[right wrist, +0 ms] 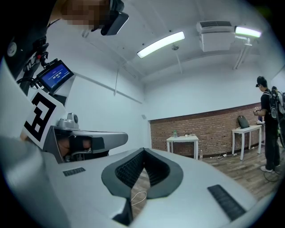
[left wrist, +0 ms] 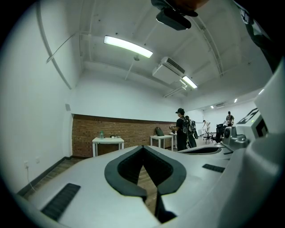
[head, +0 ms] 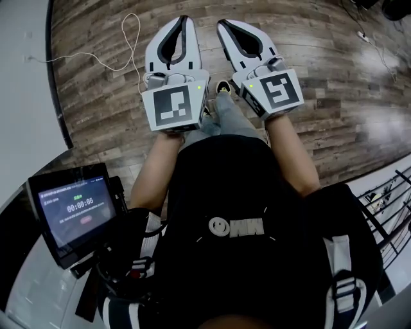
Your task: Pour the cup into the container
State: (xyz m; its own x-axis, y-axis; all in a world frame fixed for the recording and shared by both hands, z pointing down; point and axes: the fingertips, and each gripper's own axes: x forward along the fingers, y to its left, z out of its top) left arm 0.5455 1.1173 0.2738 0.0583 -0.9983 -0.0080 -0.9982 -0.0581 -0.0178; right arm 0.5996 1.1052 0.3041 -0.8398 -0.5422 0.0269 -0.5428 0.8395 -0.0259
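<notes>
Screen [head: 76, 209] at 8 o'clock reads 00:00:06; left tongs [head: 185, 19] and right tongs [head: 222, 24] are pressed together, empty, above wood floor [head: 321, 77]

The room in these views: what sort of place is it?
Probably a sparse indoor workspace or lab, not a home: a brick back wall, small white tables along it, and strip lights overhead.
</notes>
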